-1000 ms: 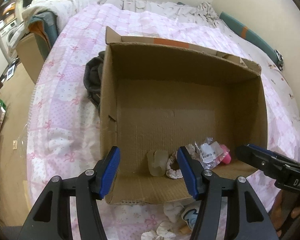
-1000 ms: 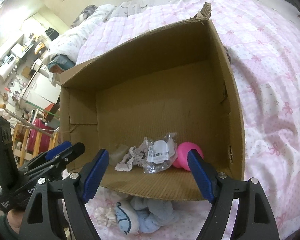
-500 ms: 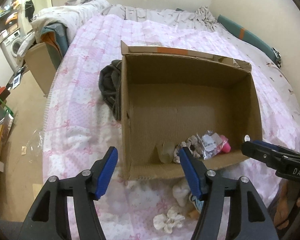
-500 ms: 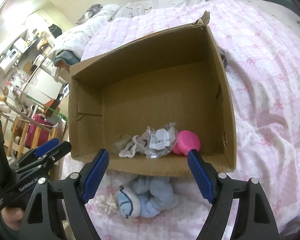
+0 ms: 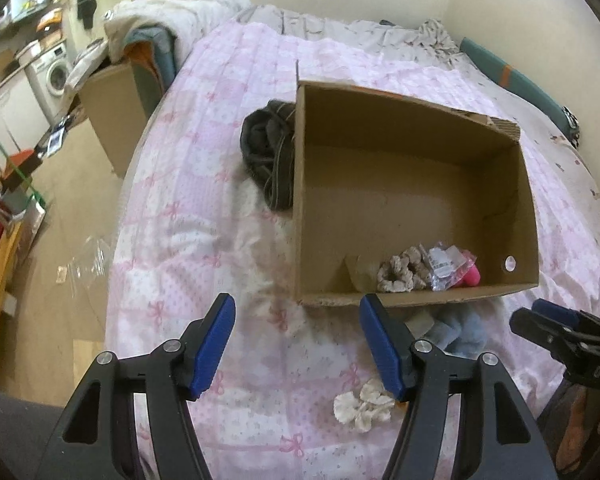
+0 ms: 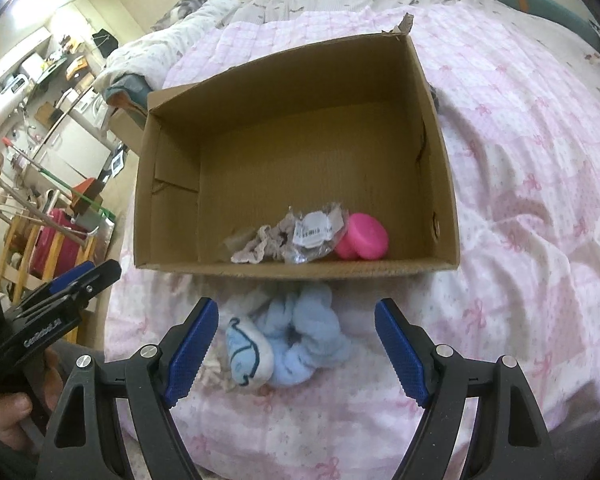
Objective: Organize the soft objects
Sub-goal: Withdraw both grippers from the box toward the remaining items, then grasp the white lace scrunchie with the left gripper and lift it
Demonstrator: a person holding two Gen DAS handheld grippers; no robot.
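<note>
An open cardboard box (image 5: pixel 300 200) (image 6: pixel 440 168) lies on the pink bedspread. Along its near wall sit a beige scrunchie (image 5: pixel 400 272) (image 6: pixel 260 244), a clear plastic packet (image 5: pixel 444 266) (image 6: pixel 312 236) and a pink round object (image 5: pixel 472 274) (image 6: pixel 364 238). In front of the box lies a light blue fluffy scrunchie (image 6: pixel 300 336) (image 5: pixel 460 330) with a white-and-blue pouch (image 6: pixel 244 354), and a cream scrunchie (image 5: pixel 364 404). My left gripper (image 5: pixel 298 346) is open over the bedspread. My right gripper (image 6: pixel 296 350) is open above the blue scrunchie, empty.
A dark bundle of clothing (image 5: pixel 268 160) lies against the box's left side. The bed edge drops to the floor at left, where another cardboard box (image 5: pixel 112 120) stands. A wall borders the bed on the right.
Both grippers have pulled back and up from the box, so the items in front of it now show. Both stay open and empty.
</note>
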